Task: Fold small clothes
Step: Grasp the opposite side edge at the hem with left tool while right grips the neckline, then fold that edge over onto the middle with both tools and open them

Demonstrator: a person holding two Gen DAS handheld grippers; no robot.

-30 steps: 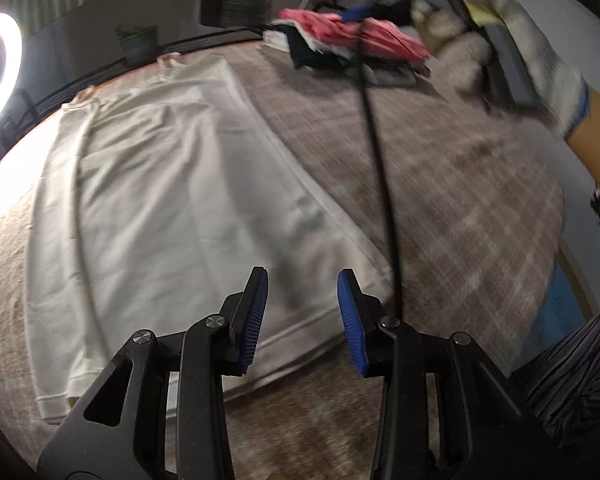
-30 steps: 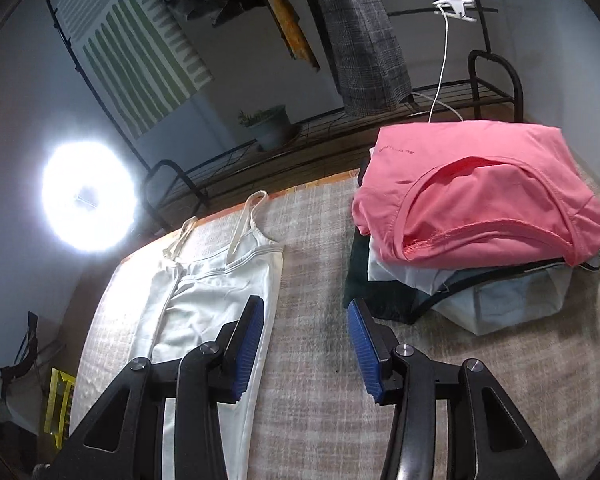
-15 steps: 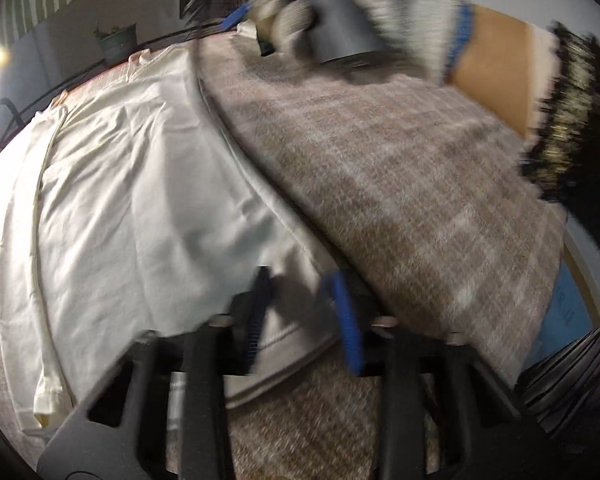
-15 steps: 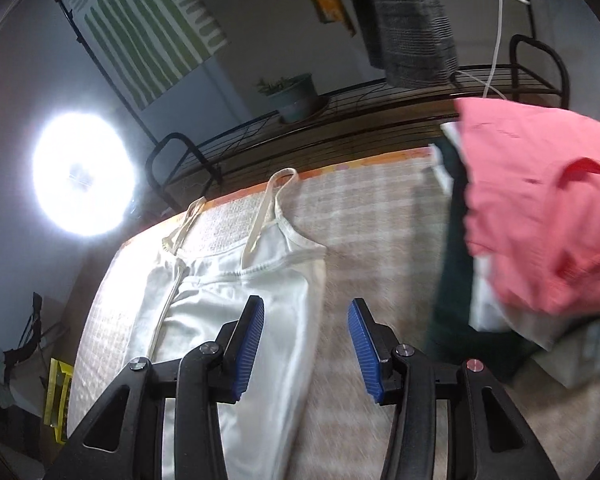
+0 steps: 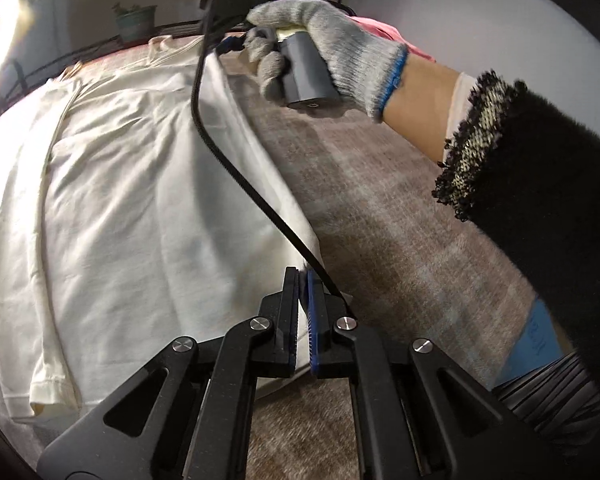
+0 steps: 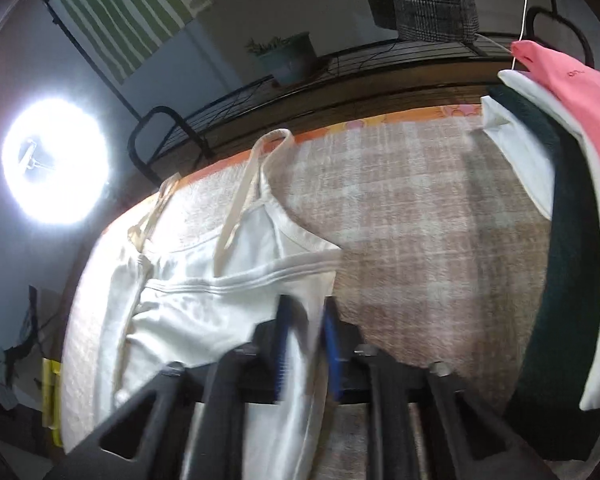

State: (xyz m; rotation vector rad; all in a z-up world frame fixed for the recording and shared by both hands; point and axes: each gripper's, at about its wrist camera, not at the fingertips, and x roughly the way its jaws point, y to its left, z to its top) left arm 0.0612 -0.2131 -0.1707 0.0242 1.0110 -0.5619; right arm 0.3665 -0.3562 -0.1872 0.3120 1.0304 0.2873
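Note:
A white strappy camisole [image 5: 140, 200] lies flat on the plaid table cover; its straps point to the far edge. My left gripper [image 5: 303, 280] is shut on the camisole's near right hem corner. My right gripper [image 6: 306, 320] is blurred; its blue pads stand either side of the right side edge of the camisole [image 6: 228, 304], just below the armhole, with a narrow gap showing. The gloved hand holding the right gripper [image 5: 312, 48] shows in the left wrist view at the far end of the garment.
A stack of folded clothes with a pink top [image 6: 572, 128] sits at the far right of the table. A black cable [image 5: 228, 160] runs across the camisole. A bright ring light [image 6: 54, 160], a metal rack and a potted plant [image 6: 288, 58] stand behind the table.
My left gripper has closed on the hem corner. My right gripper moved left from the clothes stack to the camisole's right edge and its jaws narrowed around it.

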